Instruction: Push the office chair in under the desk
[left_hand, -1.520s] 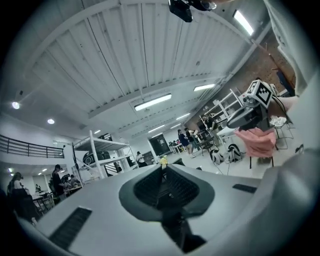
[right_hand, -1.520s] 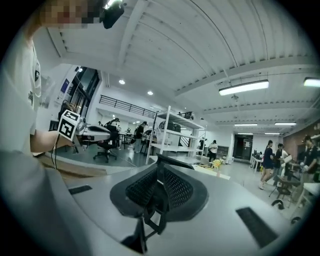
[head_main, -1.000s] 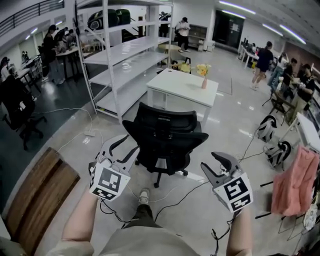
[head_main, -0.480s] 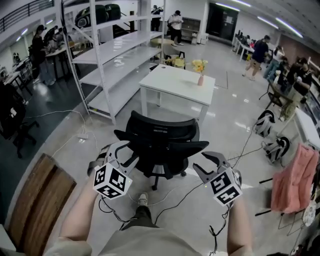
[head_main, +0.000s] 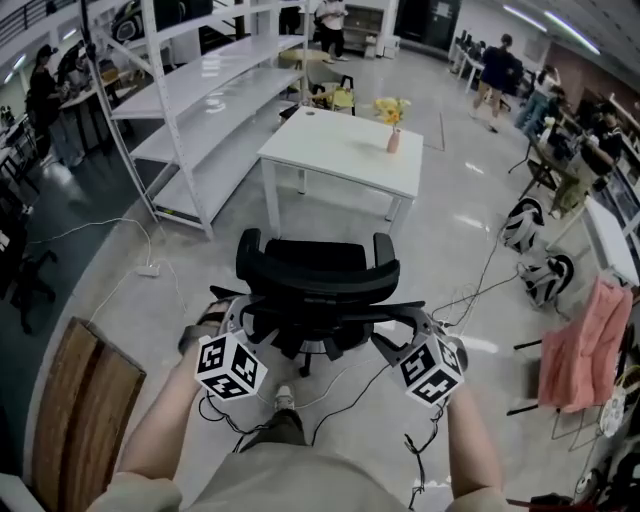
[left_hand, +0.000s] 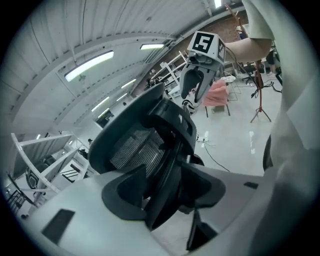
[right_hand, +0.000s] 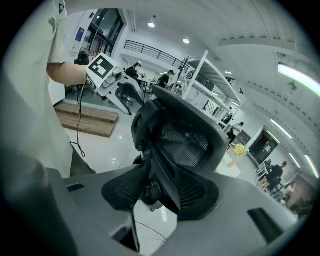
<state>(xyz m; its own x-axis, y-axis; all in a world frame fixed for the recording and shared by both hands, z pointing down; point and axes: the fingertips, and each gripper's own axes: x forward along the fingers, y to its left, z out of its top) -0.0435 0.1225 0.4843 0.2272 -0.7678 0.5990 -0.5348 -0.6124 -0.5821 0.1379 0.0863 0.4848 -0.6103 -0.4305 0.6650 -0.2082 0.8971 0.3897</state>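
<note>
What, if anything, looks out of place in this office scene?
The office chair stands out on the floor, apart from the white desk rather than tucked under it. Loose cables trail past its base.

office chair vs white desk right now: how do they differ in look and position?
The office chair is black with a mesh back; the desk is white with a flat top. The chair stands close to the person, back toward them; the desk stands farther off and bears a vase of flowers. Both stand on the floor, apart.
</note>
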